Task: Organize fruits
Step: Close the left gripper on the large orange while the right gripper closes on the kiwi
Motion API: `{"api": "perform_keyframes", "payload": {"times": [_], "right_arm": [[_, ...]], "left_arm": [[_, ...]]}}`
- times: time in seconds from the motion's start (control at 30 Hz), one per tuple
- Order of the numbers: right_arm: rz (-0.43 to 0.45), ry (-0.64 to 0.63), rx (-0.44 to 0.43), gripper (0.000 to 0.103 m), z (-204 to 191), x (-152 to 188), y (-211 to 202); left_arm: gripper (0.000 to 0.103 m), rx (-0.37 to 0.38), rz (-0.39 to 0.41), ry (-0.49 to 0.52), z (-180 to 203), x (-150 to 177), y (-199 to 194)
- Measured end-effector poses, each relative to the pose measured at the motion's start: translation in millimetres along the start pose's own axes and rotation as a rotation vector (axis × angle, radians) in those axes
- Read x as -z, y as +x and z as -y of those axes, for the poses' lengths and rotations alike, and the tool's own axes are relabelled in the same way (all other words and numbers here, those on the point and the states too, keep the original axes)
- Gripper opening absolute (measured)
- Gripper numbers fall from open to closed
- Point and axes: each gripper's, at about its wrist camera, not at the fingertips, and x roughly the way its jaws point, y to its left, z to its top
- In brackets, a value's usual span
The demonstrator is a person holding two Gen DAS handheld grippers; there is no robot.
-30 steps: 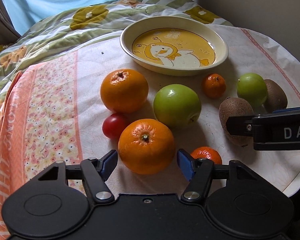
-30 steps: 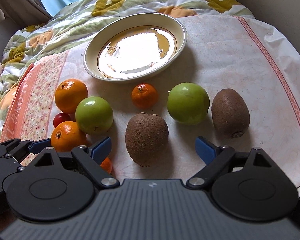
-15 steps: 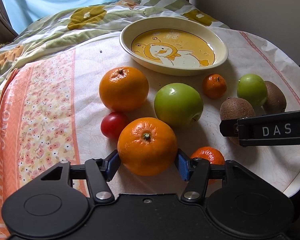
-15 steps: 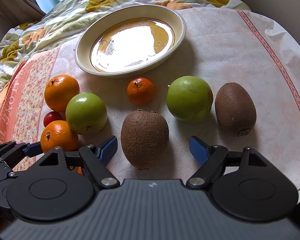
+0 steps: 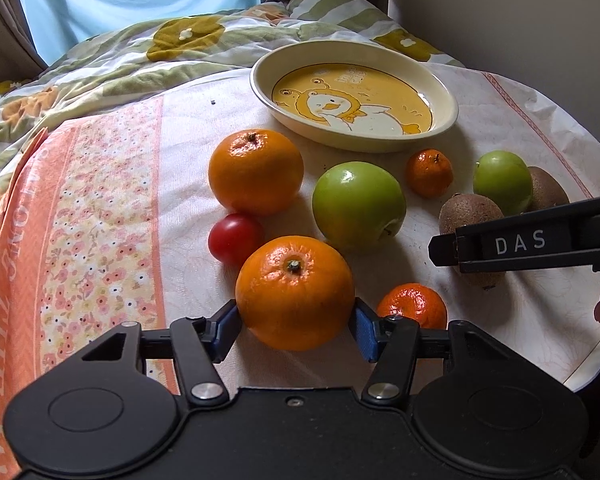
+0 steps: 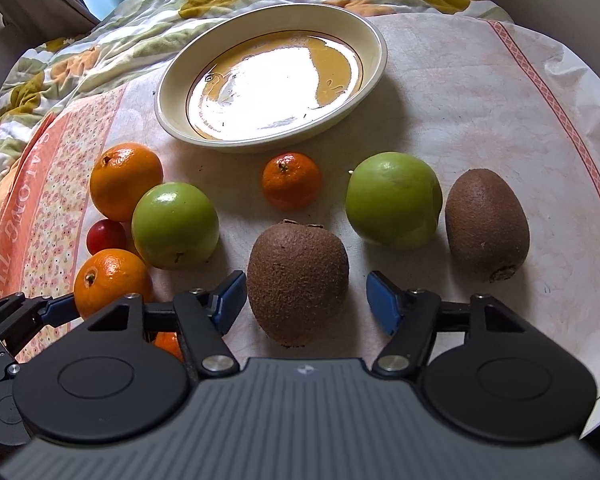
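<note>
My left gripper is shut on a large orange that rests on the cloth, both blue pads against its sides. My right gripper straddles a brown kiwi. Its jaws are closing; the left pad is almost at the skin and a gap remains on the right. A cream plate with a yellow duck picture stands behind the fruit and holds nothing. Its rim shows in the right wrist view too.
Loose on the cloth lie another orange, a green apple, a red tomato, two mandarins, a second apple and a second kiwi. A quilt lies behind, the table's edge at right.
The left jaws closed from either side of the large orange onto it. The right jaws narrowed from wide open towards the kiwi, which now sits closer between them.
</note>
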Motion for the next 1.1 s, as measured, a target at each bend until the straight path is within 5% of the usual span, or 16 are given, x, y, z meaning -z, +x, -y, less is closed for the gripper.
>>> {"api": "perform_keyframes", "payload": {"times": [0.2,0.6,1.1], "right_arm": [[0.003,-0.026,-0.014,0.067,-3,-2,0],[0.004,-0.060,-0.027,0.067,1,5,-5],[-0.002,-0.063,-0.036,0.067,5,3,-4]], "left_arm": [[0.061,-0.016,0.030,-0.011,2,5,-6],[0.058,-0.043,0.112,-0.041,9,5,-22],[0.066,-0.097,0.118,0.024,18,-8,-5]]}}
